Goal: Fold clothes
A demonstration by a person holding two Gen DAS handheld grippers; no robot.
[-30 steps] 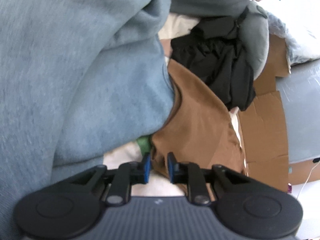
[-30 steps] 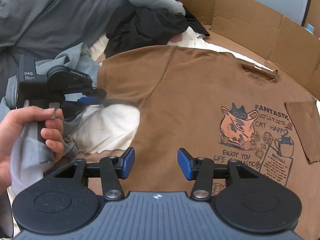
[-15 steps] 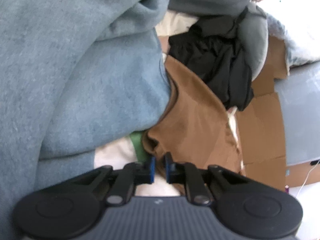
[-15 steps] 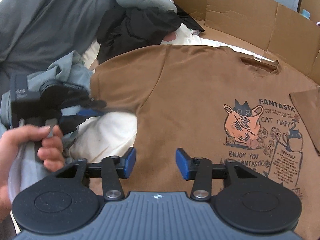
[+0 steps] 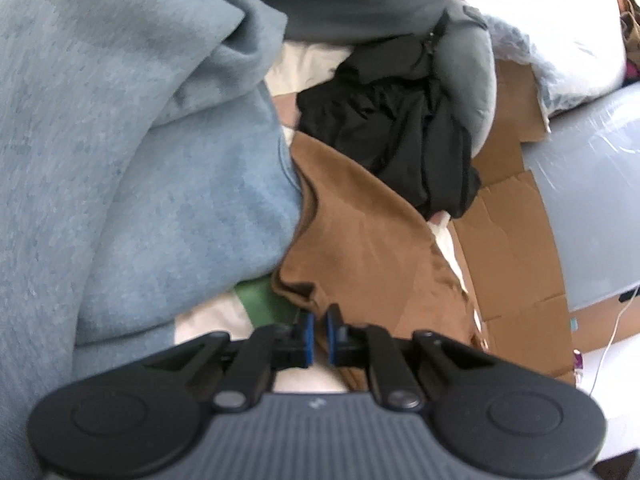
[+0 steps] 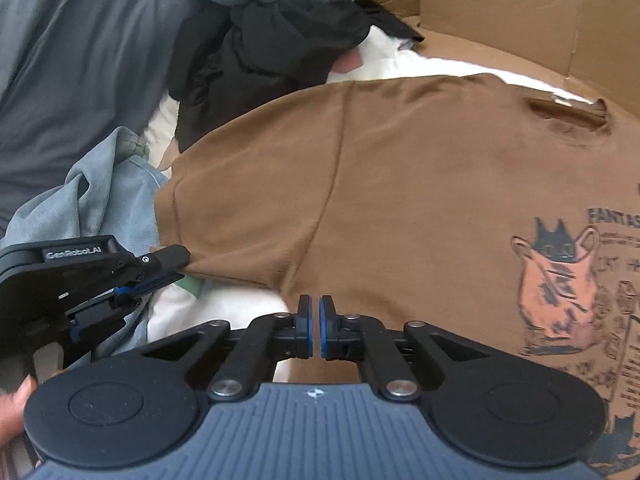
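Brown T-shirt lies spread flat on the white bedding, soft, light and floppy, so my left gripper pinches the sleeve hem while my right gripper clamps shut on the side edge below it.

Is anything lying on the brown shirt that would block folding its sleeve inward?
Nothing visible lies on the brown shirt. The blue garment and black clothes only crowd its sleeve edge, where the left claw pinches it.

Soft daylight fills both views; glare whitens the pillow, the blue sweatshirt looks blurred, and edges bend and darken.
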